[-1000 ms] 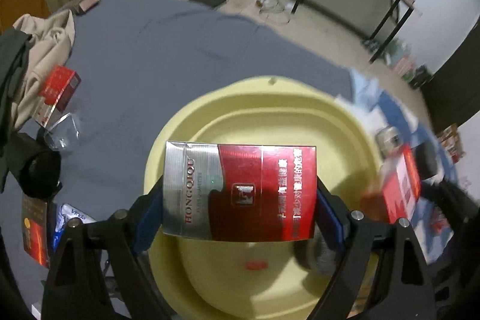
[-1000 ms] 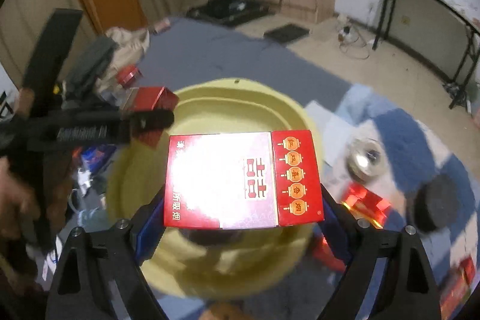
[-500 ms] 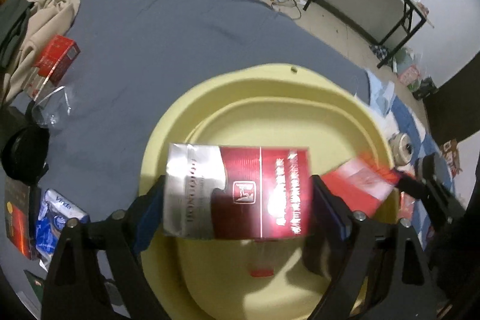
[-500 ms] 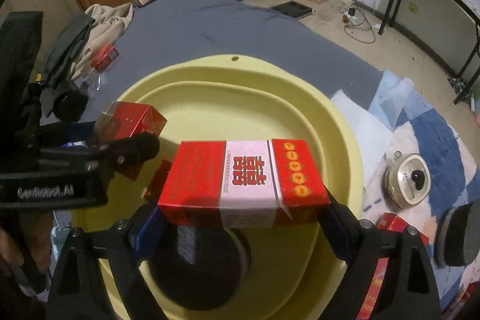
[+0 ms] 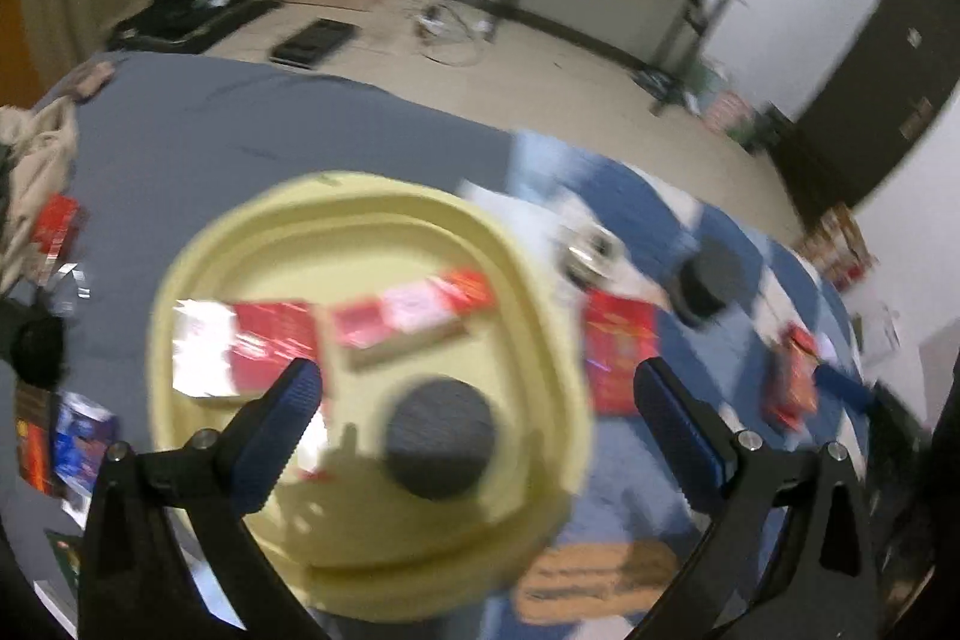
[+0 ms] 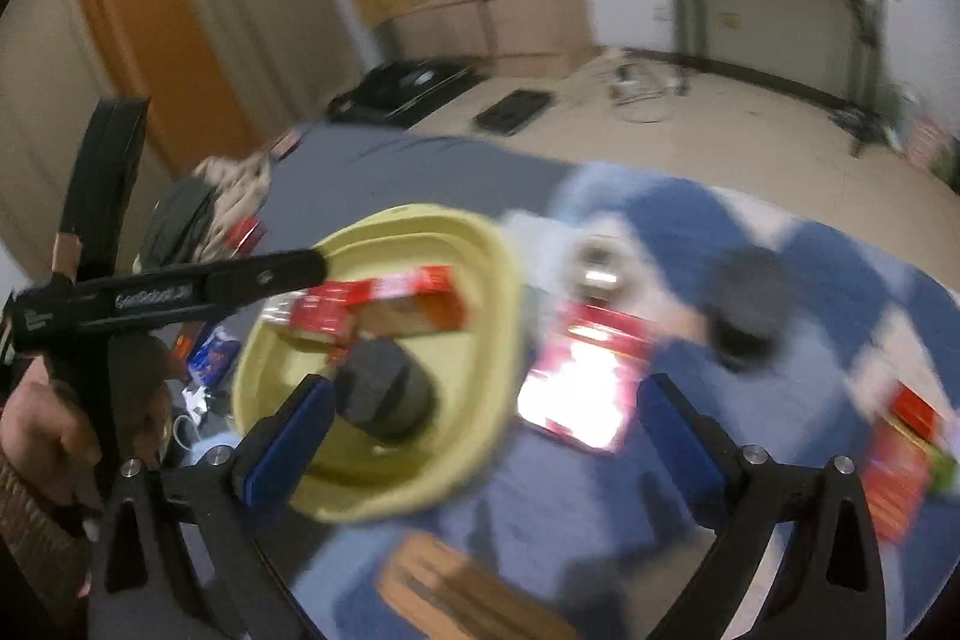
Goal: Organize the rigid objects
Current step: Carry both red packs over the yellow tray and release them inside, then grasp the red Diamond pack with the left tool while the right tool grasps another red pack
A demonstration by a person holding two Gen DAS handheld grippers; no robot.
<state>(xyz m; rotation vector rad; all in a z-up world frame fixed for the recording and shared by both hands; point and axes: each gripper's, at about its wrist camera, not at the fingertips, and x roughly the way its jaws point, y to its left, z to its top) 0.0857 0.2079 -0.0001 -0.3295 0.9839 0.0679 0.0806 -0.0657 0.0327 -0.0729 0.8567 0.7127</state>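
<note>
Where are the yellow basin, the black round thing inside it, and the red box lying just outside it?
yellow basin [image 5: 180, 292], left wrist view, on its left rim.
black round thing [image 5: 441, 439], left wrist view, on its top face.
red box [image 6: 585, 388], right wrist view, on its shiny top face.

Through the right wrist camera everything smears. My right gripper has its jaws opening with nothing between them. Beyond them sits the yellow basin, holding two red boxes and a dark round lid. The left gripper reaches in from the left over the basin's rim, a hand on its grip. On the blue blanket right of the basin lies a shiny red pack, and beyond it a black disc.
</note>
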